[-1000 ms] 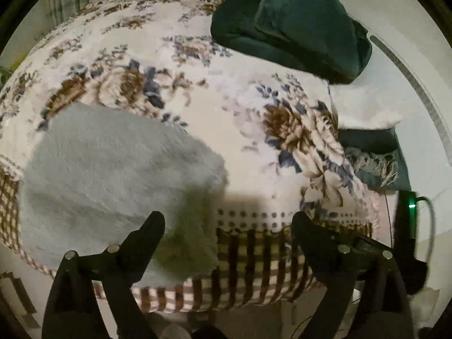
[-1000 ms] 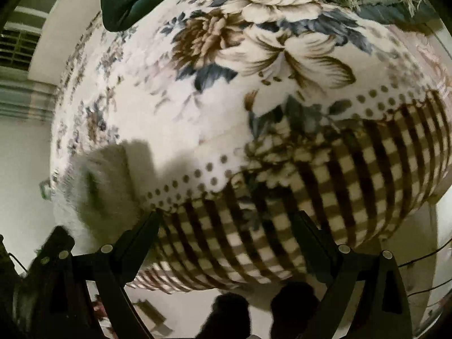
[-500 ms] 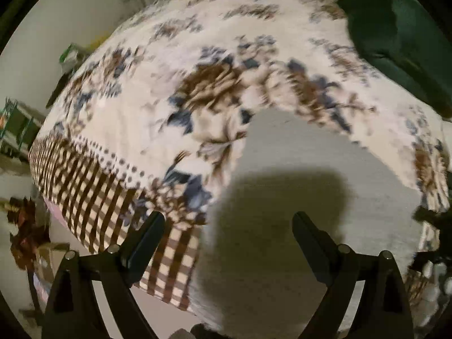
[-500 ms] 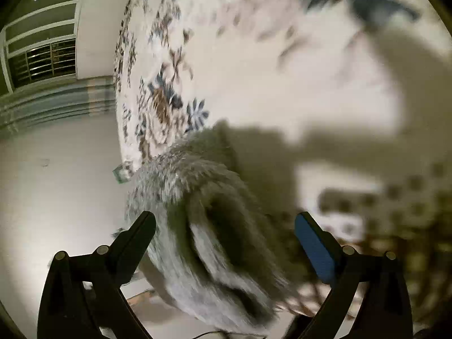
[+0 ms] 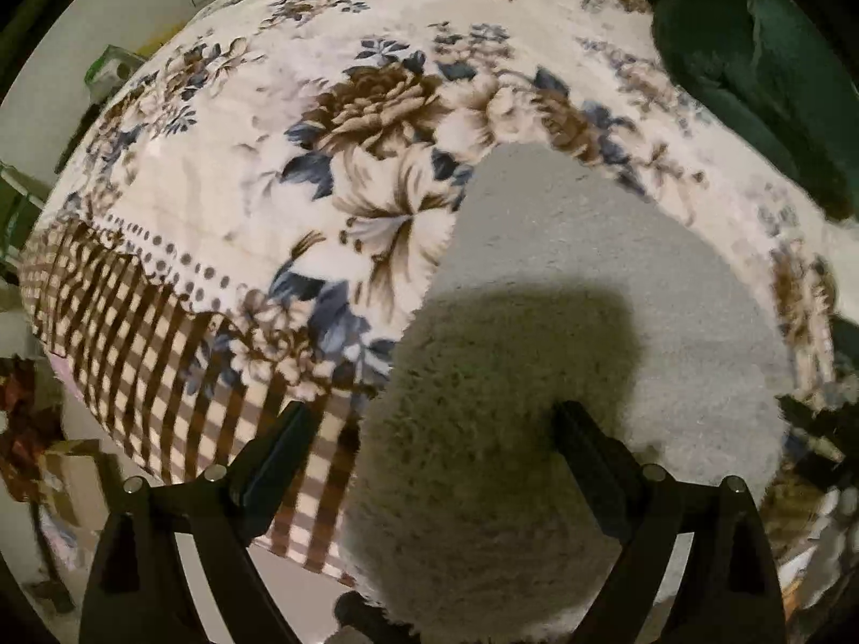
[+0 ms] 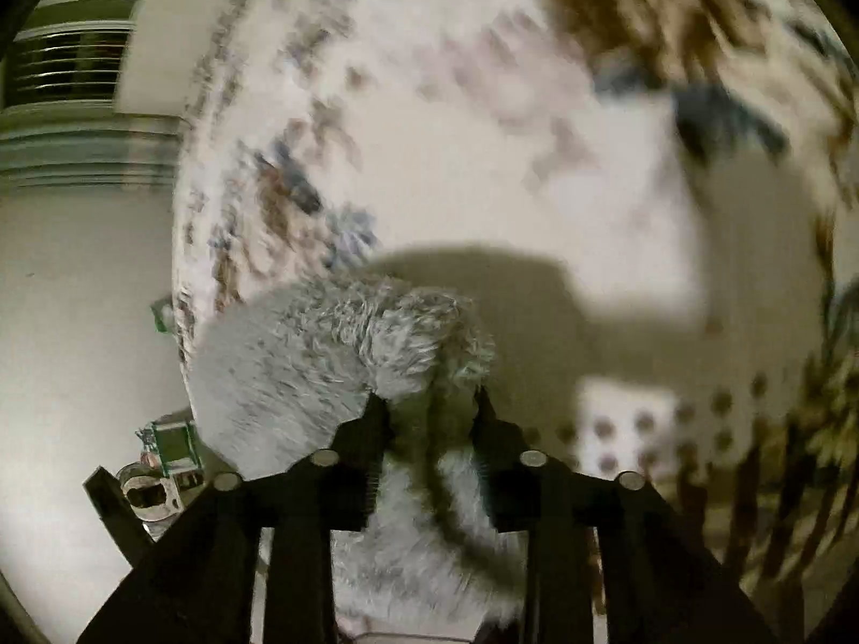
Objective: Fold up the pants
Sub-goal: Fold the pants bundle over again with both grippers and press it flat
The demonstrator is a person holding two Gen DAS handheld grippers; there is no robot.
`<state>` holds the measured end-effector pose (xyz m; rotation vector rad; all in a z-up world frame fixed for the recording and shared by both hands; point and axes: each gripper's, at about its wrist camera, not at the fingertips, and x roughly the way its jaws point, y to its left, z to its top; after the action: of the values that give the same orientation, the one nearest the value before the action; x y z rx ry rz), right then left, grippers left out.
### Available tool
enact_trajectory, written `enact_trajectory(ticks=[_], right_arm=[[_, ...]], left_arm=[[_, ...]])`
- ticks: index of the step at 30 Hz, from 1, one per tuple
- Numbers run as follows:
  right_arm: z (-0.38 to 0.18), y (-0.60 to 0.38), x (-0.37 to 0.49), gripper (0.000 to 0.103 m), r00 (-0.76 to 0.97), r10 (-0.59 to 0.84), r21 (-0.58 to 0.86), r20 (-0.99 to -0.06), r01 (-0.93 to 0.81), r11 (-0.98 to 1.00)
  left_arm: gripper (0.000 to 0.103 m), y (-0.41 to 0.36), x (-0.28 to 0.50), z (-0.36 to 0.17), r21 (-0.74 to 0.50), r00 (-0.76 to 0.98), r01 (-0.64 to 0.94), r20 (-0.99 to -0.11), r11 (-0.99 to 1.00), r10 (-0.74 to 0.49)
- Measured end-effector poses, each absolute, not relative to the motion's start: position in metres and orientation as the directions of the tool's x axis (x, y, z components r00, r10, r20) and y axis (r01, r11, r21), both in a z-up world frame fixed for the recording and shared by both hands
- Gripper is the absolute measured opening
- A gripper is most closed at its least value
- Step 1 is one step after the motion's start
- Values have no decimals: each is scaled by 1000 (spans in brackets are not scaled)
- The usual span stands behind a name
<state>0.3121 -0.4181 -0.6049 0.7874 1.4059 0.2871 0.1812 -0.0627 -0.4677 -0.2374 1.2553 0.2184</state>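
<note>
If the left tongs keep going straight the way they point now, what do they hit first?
Most likely the fuzzy grey pants: the open left tongs straddle their left edge, with the floral blanket beside and beneath. How far off the fleece lies is unclear.

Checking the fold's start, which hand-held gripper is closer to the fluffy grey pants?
Right. The right hand-held gripper is closing with the grey fleece pants bunched between its fingers; the left hand-held gripper hangs open over them.
</note>
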Motion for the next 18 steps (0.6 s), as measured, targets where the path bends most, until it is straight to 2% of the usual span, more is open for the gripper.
enact_trajectory(ticks=[1, 2, 3, 5, 7, 8, 9, 10, 11, 15, 16, 17, 18], right_arm=[[-603, -423, 304, 57, 198, 629, 659, -752, 271, 702], [-602, -429, 294, 71, 213, 659, 691, -721, 280, 666], [-604, -434, 282, 77, 217, 688, 719, -692, 291, 631], [-614, -433, 264, 83, 183, 721, 736, -668, 308, 603], [-631, -430, 251, 83, 127, 725, 719, -677, 324, 615], [-642, -425, 244, 81, 107, 737, 721, -667, 340, 603], [-651, -420, 236, 52, 103, 752, 730, -651, 357, 583], [-656, -419, 231, 31, 86, 755, 726, -650, 366, 583], [-664, -414, 226, 25, 51, 750, 707, -659, 383, 595], [-677, -401, 218, 25, -41, 682, 623, -731, 370, 690], [-675, -399, 220, 29, -54, 672, 615, -739, 353, 705], [-670, -398, 224, 39, -67, 663, 606, -746, 343, 717], [-661, -398, 229, 43, -68, 658, 605, -750, 330, 724]], left_arm=[[92, -62, 180, -464, -60, 302, -292, -953, 955, 32], [92, -61, 179, -458, -67, 319, -290, -947, 955, 31], [92, -60, 178, -456, -73, 329, -289, -944, 955, 27], [92, -59, 178, -456, -73, 332, -288, -943, 955, 28], [92, -59, 181, -466, -56, 315, -284, -948, 957, 38], [92, -58, 182, -473, -31, 300, -282, -952, 959, 57], [92, -58, 183, -482, -14, 285, -276, -956, 961, 68], [93, -56, 183, -489, -8, 272, -273, -960, 962, 69], [94, -52, 182, -499, 2, 249, -280, -966, 960, 75], [94, -45, 179, -506, -45, 223, -283, -975, 958, 20], [94, -47, 179, -499, -47, 229, -272, -973, 961, 17], [94, -48, 179, -490, -48, 240, -265, -971, 963, 18], [94, -50, 179, -481, -51, 255, -260, -967, 964, 17]])
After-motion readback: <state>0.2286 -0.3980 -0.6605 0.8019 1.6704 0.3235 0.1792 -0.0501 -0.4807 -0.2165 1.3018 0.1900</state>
